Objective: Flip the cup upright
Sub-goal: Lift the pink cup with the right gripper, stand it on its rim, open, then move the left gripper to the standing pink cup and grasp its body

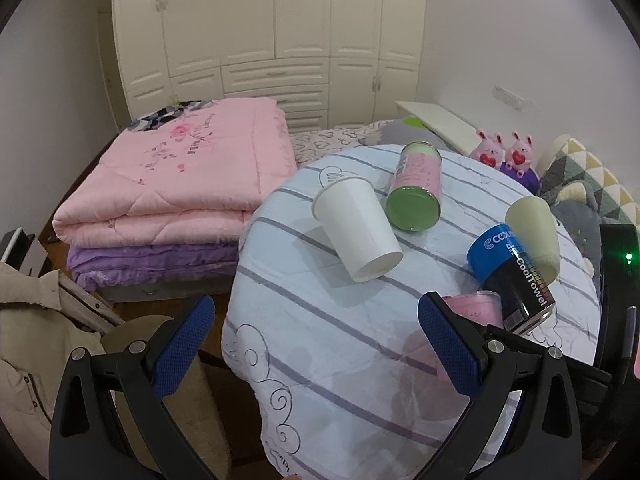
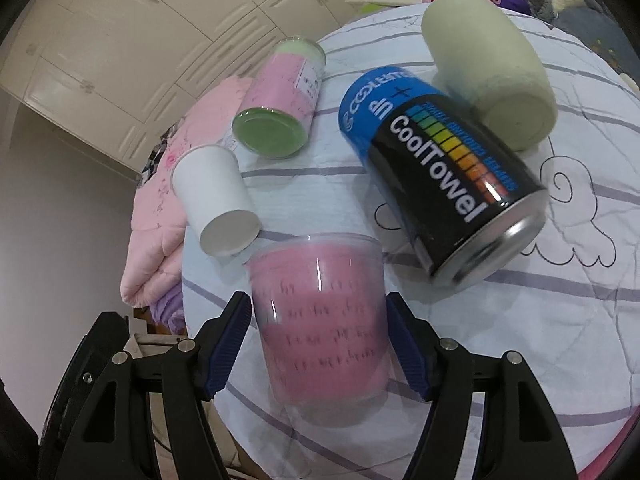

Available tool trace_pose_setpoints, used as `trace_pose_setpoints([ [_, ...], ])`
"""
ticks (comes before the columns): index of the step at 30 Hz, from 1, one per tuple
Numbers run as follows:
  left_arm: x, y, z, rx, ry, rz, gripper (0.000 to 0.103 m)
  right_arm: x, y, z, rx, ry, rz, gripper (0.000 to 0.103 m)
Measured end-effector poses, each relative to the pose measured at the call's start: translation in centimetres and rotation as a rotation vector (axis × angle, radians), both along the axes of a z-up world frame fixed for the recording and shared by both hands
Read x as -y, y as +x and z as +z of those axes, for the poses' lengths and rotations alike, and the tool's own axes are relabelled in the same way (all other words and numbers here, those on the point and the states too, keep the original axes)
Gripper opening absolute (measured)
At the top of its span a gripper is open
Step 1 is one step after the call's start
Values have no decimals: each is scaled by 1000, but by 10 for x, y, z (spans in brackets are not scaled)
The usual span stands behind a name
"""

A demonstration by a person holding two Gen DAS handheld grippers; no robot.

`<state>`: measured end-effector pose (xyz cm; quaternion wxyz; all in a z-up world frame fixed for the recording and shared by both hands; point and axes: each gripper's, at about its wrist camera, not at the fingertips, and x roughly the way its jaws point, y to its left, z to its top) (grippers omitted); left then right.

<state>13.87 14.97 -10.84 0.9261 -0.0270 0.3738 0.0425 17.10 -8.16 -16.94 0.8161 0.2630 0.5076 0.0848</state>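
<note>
A clear plastic cup with a pink filling (image 2: 324,320) lies between the fingers of my right gripper (image 2: 320,340), which is shut on it. The same cup shows partly in the left wrist view (image 1: 478,308), behind one finger. A white paper cup (image 1: 356,226) lies on its side on the striped cloth; it also shows in the right wrist view (image 2: 214,200). My left gripper (image 1: 316,348) is open and empty, held above the near edge of the cloth, short of the paper cup.
A blue-black CoolTowel can (image 2: 436,176), a pale green cup (image 2: 492,72) and a pink-green canister (image 2: 282,100) lie on the round striped cloth (image 1: 320,320). Folded pink and purple quilts (image 1: 176,188) lie to the left. A beige jacket (image 1: 36,340) is at lower left.
</note>
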Motion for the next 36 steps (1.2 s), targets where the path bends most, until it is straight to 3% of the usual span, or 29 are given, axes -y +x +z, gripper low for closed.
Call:
trace_pose_setpoints([
  [2,2,-1,2,6,-9,-4,103,3,0,1,-7,-5,-8,80],
  [18,18,-28,28,43,-36,-35,103,25,-28,18,52,61,31,83],
  [25,38,-38,33,49,-11,-63,103,45,-51,30,108,-5,38,83],
  [36,76,-30,21,-13,-6,-105,103,83,-63,39,179,-157,11,83],
])
